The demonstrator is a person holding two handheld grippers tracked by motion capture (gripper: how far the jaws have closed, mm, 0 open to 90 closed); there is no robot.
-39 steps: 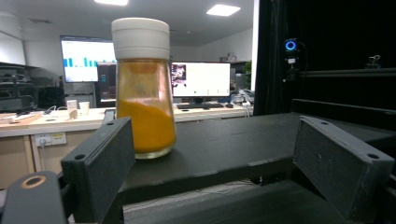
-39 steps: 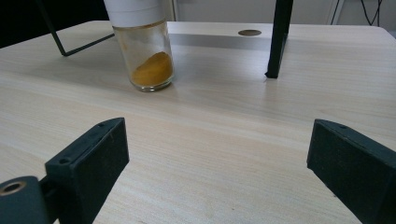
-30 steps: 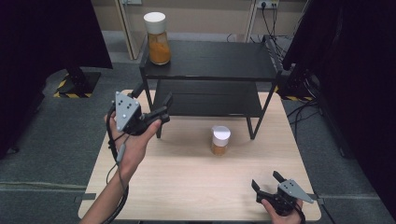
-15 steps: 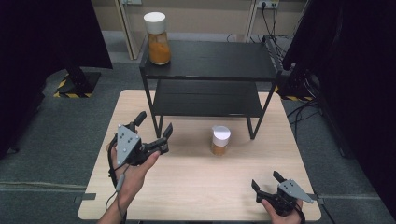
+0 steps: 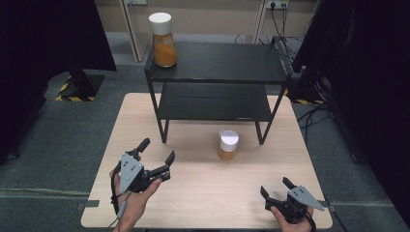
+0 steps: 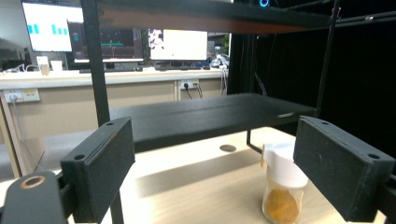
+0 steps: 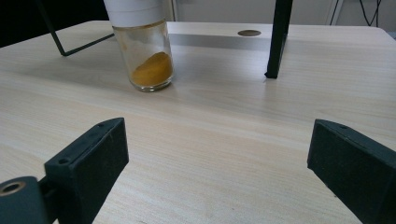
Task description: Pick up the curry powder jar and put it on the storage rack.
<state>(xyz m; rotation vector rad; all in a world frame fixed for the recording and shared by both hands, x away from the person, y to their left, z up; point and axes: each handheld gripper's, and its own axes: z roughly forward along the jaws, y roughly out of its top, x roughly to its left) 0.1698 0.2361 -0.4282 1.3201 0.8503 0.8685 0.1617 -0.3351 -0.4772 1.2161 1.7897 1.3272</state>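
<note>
- Jar: small glass jar with white lid and orange powder (image 5: 227, 145) on light wooden table (image 5: 203, 203), light, rigid, slick, breakable.
- We'd grip the glass body below the lid.
- Left claw (image 5: 155, 159) wide, empty; right claw (image 5: 274, 187) wide, empty.

Even overhead light brightens the table (image 5: 203, 193); dark surroundings. The shelf (image 5: 215, 63) throws a soft shadow ahead of the left gripper (image 5: 157, 152). Near jaws look blurred; the jar (image 7: 142, 51) stays sharp.

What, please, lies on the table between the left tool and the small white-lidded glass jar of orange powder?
Nothing: in the high view, bare pale wooden tabletop separates the open left tool from the small white-lidded glass jar.
</note>
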